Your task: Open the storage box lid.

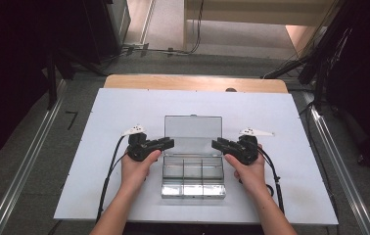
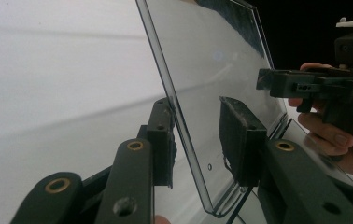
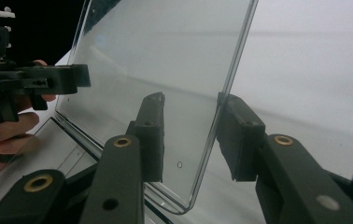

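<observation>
Both forearms in from bottom edge, roughly mirrored. L hand (image 1: 135, 169) wraps left gripper (image 1: 166, 143), jaws pointing inward, level. R hand (image 1: 249, 169) wraps right gripper (image 1: 220, 144), jaws facing back at it. Both jaw pairs parted, pads not pressing anything.

You have a clear, colourless plastic box (image 1: 193, 169) with a see-through lid (image 1: 193, 134) on a plain white counter (image 1: 100, 147) edged in pale wood at the far side, and black tongs (image 1: 166, 143) (image 1: 219, 144) topped with light grey plates.
</observation>
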